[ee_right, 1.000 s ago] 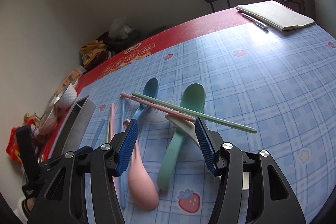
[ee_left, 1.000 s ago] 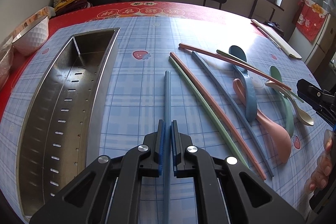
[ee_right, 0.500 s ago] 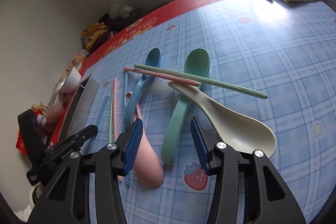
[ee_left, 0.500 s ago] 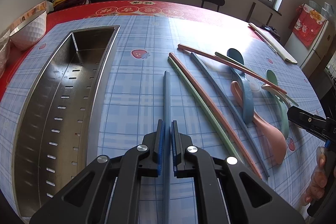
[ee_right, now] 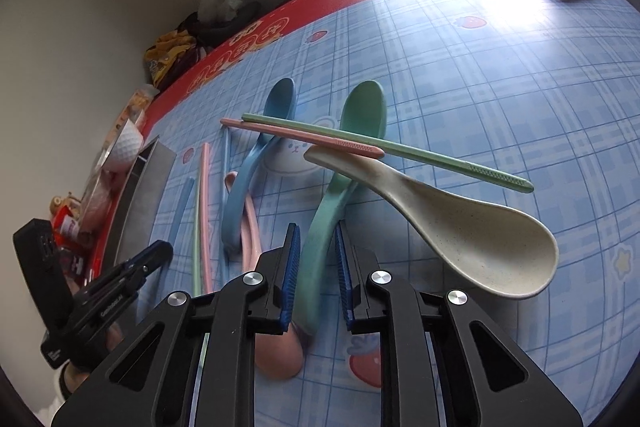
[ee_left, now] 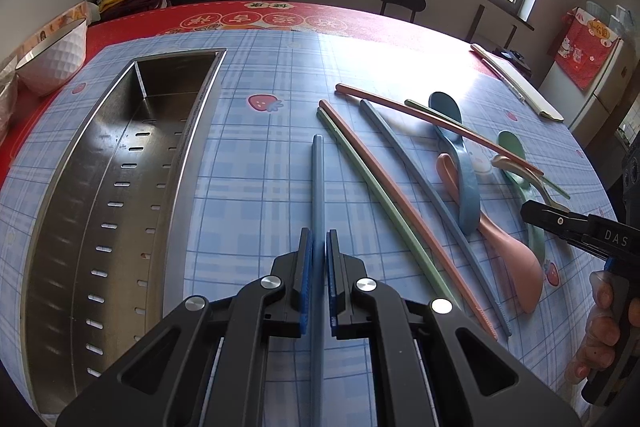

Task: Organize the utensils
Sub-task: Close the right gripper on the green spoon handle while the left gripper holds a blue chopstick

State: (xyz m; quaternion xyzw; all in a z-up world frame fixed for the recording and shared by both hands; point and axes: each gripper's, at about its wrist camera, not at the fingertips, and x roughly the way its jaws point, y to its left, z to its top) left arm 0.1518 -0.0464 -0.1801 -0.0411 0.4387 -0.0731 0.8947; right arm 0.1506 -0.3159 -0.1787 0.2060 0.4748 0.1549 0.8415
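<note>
On the bench (ee_left: 260, 67) the steel tray (ee_left: 72, 211) beside my left tongs (ee_left: 318, 255) holds nothing I can see. Those tongs are nearly closed around the blue chopstick (ee_left: 318, 187); whether they pinch it, I cannot tell. My right tongs (ee_right: 316, 259) straddle the green spoon (ee_right: 340, 187) handle, narrowly open. The cream spoon (ee_right: 460, 239) and two chopsticks lie across it, so lifting could scatter them.

The right gripper (ee_right: 317, 267) has moved down over the green spoon (ee_right: 338, 183), and its jaws have narrowed around the handle. They seem not quite touching it.
</note>
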